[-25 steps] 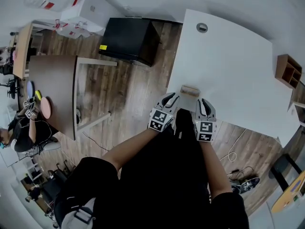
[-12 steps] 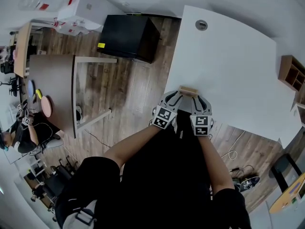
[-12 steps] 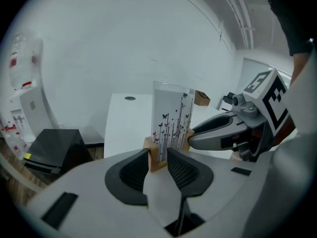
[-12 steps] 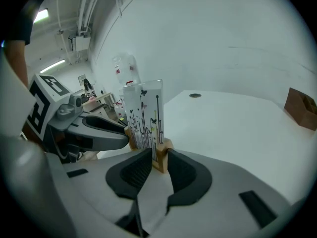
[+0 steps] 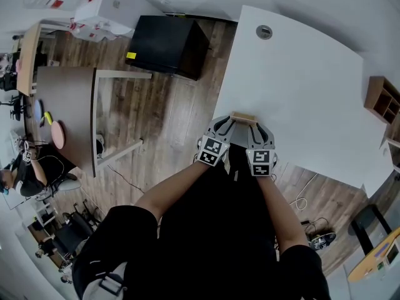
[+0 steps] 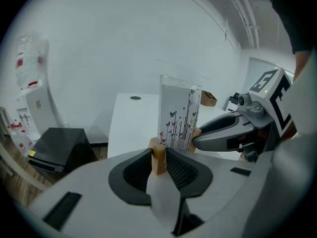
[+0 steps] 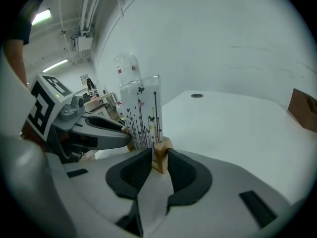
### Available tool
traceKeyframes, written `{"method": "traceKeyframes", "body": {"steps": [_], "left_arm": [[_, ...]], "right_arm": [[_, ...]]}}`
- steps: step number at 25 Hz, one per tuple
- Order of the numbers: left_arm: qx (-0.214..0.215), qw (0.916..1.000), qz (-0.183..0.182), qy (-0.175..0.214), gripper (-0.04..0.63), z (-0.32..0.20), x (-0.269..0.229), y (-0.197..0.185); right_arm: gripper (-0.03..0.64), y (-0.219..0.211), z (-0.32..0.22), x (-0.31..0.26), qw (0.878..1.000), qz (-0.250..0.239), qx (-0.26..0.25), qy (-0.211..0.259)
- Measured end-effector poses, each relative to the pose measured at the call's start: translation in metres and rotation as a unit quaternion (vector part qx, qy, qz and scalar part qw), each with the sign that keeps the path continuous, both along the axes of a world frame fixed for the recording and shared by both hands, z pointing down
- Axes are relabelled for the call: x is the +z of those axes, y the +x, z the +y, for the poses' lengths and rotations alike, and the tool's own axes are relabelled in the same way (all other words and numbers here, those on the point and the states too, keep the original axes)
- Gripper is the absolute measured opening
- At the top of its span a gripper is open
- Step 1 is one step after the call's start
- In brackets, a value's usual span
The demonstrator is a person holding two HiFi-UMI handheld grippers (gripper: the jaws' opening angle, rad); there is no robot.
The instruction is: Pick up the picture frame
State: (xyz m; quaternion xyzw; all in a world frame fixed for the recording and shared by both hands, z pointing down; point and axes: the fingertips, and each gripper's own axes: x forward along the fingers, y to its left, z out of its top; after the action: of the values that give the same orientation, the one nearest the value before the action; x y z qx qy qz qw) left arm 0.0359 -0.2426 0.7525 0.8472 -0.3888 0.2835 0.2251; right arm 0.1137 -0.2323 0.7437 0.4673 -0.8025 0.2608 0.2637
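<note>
The picture frame (image 5: 244,118) is a clear upright panel printed with butterflies and stems, set in a small wooden base. It stands at the near edge of the white table (image 5: 300,86). My left gripper (image 6: 158,158) is shut on the left end of the wooden base (image 6: 158,155), with the panel (image 6: 179,115) rising just beyond. My right gripper (image 7: 159,161) is shut on the right end of the base (image 7: 161,153). In the head view the left gripper (image 5: 222,129) and right gripper (image 5: 257,132) sit close together on either side of the frame.
A black box (image 5: 167,45) sits on the wooden floor to the left of the table. A brown desk (image 5: 65,114) is further left. A wooden organiser (image 5: 381,99) stands at the table's right edge, and a round grommet (image 5: 264,32) marks its far side.
Both grippers have closed in from either side of the frame and now grip its wooden base. The frame sits slightly nearer the table's edge in the view.
</note>
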Motion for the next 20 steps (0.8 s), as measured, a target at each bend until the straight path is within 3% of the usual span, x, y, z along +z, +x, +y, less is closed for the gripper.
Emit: {"method": "traceKeyframes", "body": {"steps": [13,20], "left_arm": [[-0.019,0.9996,-0.014,0.013,0.080,0.005,-0.011,-0.006],[-0.046,0.9988,0.008,0.011,0.080,0.014,-0.047,-0.010]], "right_arm": [[0.081,-0.003,0.004,-0.008,1.000,-0.006,-0.014,0.014],[0.080,-0.005,0.009,-0.042,0.999,-0.021,-0.001,0.039]]}}
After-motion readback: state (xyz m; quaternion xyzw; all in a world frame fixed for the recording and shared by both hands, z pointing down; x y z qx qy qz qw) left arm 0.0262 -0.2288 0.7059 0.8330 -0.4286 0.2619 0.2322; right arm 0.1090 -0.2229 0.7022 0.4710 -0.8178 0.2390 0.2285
